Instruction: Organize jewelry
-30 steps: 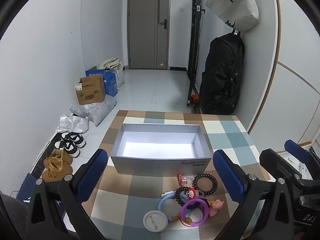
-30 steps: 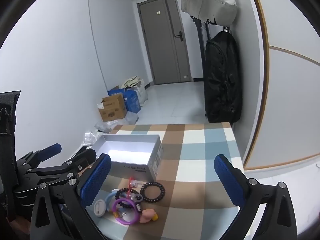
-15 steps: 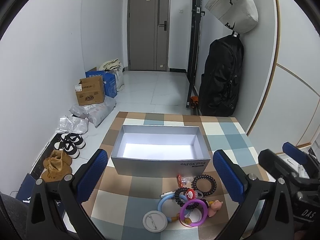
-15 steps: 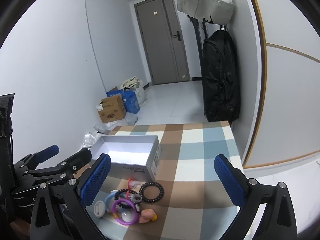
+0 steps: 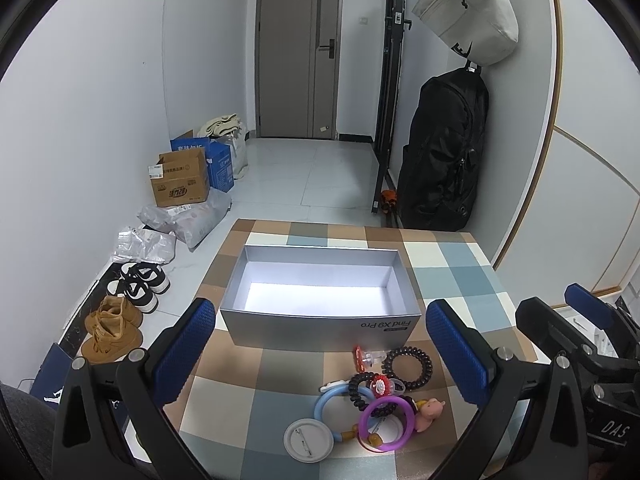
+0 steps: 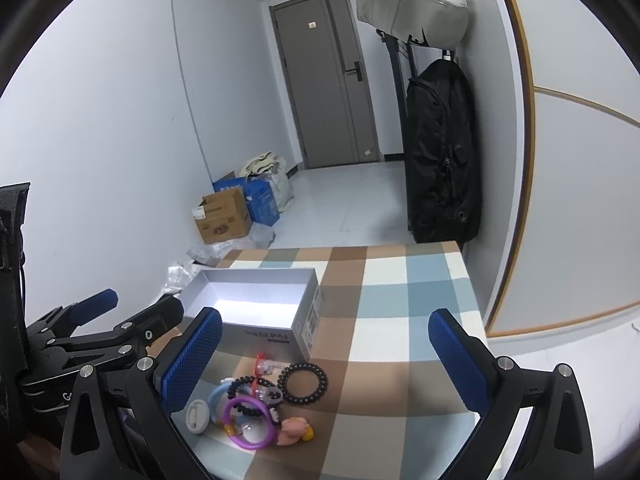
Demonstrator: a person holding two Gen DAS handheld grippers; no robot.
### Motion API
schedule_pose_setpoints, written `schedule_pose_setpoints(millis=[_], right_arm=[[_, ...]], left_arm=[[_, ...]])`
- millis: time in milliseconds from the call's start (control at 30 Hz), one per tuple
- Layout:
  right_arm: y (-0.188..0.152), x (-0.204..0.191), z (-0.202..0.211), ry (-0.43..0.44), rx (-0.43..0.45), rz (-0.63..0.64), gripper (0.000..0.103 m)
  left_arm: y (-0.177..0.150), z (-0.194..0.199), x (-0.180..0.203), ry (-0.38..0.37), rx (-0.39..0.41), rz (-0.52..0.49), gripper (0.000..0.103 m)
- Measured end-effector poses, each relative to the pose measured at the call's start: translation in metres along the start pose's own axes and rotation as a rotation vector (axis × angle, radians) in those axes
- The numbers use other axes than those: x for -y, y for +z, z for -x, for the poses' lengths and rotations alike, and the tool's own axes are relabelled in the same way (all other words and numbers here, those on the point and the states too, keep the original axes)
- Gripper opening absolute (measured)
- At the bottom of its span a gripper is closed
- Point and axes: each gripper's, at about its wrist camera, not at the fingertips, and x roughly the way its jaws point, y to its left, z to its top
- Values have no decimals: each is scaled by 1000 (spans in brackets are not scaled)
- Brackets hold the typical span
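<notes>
Both tools, left (image 5: 320, 356) and right (image 6: 324, 356), hang spread and empty; box (image 5: 320, 322) waits at 12 o'clock of the trinkets (image 5: 374, 396).

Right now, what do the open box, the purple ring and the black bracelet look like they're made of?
The box looks like matte silver-grey cardboard: sharp folded edges, thin walls, printed lettering on its side. The purple ring seems to be glossy translucent plastic, since the cloth shows faintly through it. The black bracelet looks like shiny dark beads, though it could be a coiled plastic band; too small to tell.
</notes>
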Motion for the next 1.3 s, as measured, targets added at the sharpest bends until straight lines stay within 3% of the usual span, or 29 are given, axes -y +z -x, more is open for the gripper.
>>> schedule_pose_setpoints(millis=[1300], right_arm=[[2, -1, 0, 2, -11, 3, 103]], left_arm=[[-4, -4, -5, 1, -38, 17, 102]])
